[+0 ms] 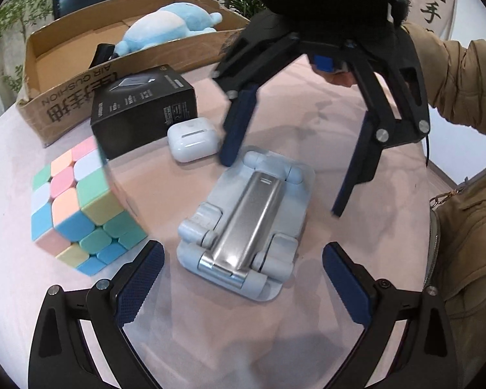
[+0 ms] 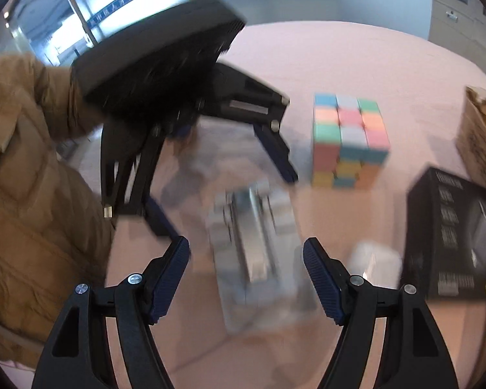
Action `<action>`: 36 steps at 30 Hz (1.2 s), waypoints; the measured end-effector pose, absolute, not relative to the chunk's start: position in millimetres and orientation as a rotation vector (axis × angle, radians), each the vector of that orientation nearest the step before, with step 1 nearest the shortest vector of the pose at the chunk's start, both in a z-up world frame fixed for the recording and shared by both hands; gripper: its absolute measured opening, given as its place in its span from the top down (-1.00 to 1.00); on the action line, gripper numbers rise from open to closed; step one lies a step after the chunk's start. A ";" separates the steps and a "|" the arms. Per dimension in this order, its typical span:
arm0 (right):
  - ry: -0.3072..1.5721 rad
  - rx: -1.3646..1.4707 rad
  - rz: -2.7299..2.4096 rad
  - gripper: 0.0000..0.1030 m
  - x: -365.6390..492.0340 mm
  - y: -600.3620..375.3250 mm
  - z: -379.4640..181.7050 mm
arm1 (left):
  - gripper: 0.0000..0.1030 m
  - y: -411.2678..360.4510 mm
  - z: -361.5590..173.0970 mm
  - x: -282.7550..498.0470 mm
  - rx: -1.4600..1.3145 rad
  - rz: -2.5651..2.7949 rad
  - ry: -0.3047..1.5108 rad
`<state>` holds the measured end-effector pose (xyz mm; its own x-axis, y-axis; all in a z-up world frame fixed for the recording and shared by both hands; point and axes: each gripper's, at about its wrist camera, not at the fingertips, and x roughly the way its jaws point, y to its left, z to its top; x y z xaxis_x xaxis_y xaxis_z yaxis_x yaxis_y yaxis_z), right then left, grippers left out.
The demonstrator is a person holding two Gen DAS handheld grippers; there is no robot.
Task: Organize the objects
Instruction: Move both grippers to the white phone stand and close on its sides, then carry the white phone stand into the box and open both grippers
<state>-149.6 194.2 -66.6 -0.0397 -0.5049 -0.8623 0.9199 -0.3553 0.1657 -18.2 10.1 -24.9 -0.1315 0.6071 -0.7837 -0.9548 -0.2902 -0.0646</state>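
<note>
Pink table [image 1: 307, 97]: cardboard box [image 1: 64, 97] marked "AIR CUSHION", pastel cube [image 1: 77, 207] nearby.

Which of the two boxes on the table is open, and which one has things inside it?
The brown cardboard box is open and holds a blue plush toy. The smaller black box in front of it is closed, beside the white earbud case.
</note>
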 end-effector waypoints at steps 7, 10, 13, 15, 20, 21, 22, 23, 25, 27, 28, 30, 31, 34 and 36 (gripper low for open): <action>0.598 1.069 -1.722 -0.43 -137.3 204.8 -70.7 | -0.92 16.6 -27.5 -16.8 -0.840 1.668 0.629; 0.612 1.059 -1.730 -0.44 -133.7 207.0 -76.7 | -0.92 16.3 -27.3 -18.3 -0.830 1.649 0.637; 0.632 1.038 -1.746 -0.44 -136.1 200.3 -84.2 | -0.93 13.3 -27.0 -17.4 -0.818 1.629 0.646; 0.648 1.004 -1.766 -0.44 -132.2 200.1 -86.6 | -0.93 14.2 -27.6 -17.7 -0.808 1.613 0.655; 0.650 0.963 -1.791 -0.44 -127.2 199.1 -89.8 | -0.93 14.7 -28.0 -19.2 -0.791 1.578 0.667; 0.645 0.961 -1.797 -0.46 -127.7 199.2 -90.1 | -0.93 14.6 -28.2 -19.3 -0.788 1.575 0.669; 0.642 0.962 -1.800 -0.47 -128.0 199.5 -90.2 | -0.92 15.5 -28.4 -21.7 -0.788 1.572 0.668; 0.642 0.961 -1.804 -0.47 -127.8 198.9 -90.7 | -0.91 15.7 -28.7 -21.7 -0.787 1.571 0.668; 0.642 0.963 -1.809 -0.47 -128.3 197.5 -91.1 | -0.81 20.0 -27.4 -23.5 -0.782 1.568 0.665; 0.633 0.959 -1.823 -0.45 -116.0 189.6 -95.2 | -0.54 20.1 -24.7 -24.4 -0.776 1.575 0.648; 0.629 0.957 -1.828 -0.41 -112.5 191.2 -101.7 | -0.37 19.8 -23.8 -25.0 -0.773 1.578 0.643; 0.621 0.948 -1.834 -0.34 -111.6 190.9 -102.0 | -0.36 20.1 -23.9 -25.0 -0.772 1.579 0.646; 0.620 0.945 -1.836 -0.33 -111.1 191.0 -102.7 | -0.36 20.1 -24.1 -25.2 -0.772 1.580 0.643; 0.611 0.942 -1.841 -0.33 -113.1 204.9 -99.5 | -0.36 19.8 -24.5 -25.4 -0.770 1.579 0.643; 0.610 0.946 -1.845 -0.33 -112.4 204.0 -100.4 | -0.36 20.1 -24.3 -24.9 -0.771 1.580 0.644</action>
<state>-112.4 204.0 -100.4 -0.2585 -0.5167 -0.8162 0.9015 -0.4327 -0.0115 -24.9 20.1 -24.3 -0.0772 0.6220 -0.7792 -0.9895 -0.1435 -0.0165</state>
